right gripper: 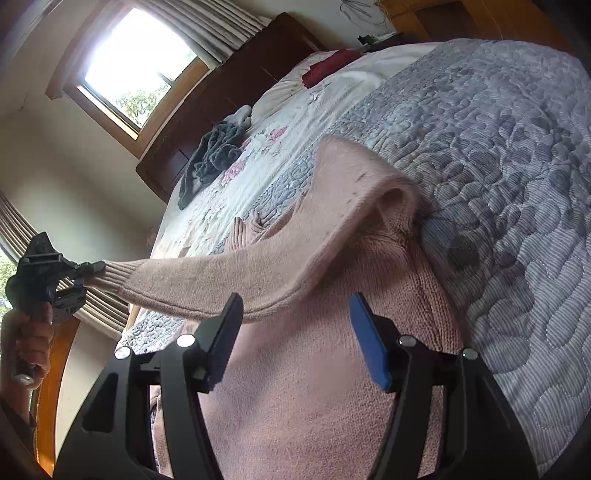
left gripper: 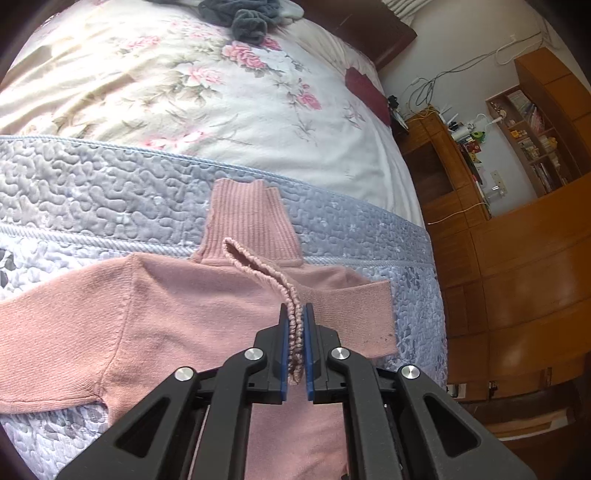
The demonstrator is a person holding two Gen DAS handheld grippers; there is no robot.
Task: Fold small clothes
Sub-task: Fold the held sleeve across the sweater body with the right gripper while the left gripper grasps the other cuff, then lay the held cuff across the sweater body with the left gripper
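Observation:
A pink knit sweater lies flat on the blue-grey quilt, its ribbed turtleneck collar pointing away from me. My left gripper is shut on the ribbed sleeve cuff, held edge-up above the chest. In the right wrist view the left gripper holds that sleeve lifted and stretched sideways above the sweater. My right gripper is open just above the sweater body, nothing between its fingers. The other sleeve lies folded across the body.
Beyond the quilt is a floral bedsheet with a dark grey garment and a red item near the headboard. Wooden shelves stand to the right of the bed. A hand grips the left tool.

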